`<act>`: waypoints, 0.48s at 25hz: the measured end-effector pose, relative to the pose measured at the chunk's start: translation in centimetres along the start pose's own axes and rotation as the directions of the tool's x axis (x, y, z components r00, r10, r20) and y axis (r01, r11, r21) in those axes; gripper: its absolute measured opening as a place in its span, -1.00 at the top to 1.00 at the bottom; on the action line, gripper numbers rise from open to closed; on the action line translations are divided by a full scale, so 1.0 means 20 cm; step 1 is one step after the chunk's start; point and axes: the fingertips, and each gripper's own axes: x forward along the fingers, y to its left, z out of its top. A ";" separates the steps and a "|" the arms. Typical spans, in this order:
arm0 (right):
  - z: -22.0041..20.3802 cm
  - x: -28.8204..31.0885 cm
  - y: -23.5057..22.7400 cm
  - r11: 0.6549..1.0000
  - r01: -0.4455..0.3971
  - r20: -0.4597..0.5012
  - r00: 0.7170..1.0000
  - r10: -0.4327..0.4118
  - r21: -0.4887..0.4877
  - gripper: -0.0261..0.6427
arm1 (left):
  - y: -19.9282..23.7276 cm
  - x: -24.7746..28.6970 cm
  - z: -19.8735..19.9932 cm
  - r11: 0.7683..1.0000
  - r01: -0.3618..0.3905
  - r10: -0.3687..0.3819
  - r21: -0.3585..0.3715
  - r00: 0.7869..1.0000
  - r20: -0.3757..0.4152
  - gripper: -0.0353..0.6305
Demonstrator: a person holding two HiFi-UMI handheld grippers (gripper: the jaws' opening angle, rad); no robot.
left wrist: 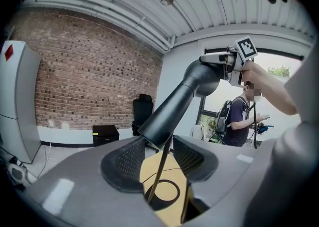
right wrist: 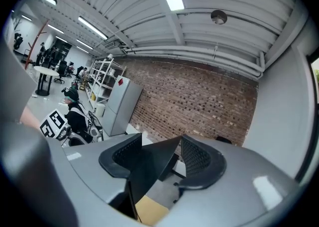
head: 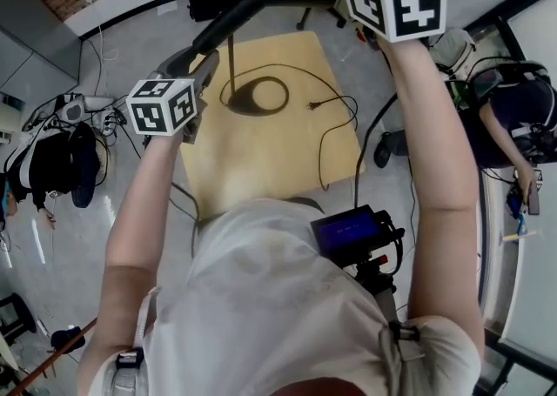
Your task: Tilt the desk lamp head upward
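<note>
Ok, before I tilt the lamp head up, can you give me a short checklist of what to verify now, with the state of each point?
1. Left tool closed on the lower end of the lamp head: ok.
2. Right tool closed on the far end of the head: ok.
3. Base ring resting on the table: ok.
4. Plug lying loose on the table, with the cord slack: ok.
5. Free room above the head: ok.
6. How stiffly the head turns: cannot tell.
</note>
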 end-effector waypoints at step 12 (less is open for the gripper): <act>0.06 0.00 0.06 0.999 0.006 0.027 1.000 -0.004 -0.054 0.17 | -0.01 0.05 -0.07 1.000 -0.011 0.011 -0.007 1.000 -0.010 0.44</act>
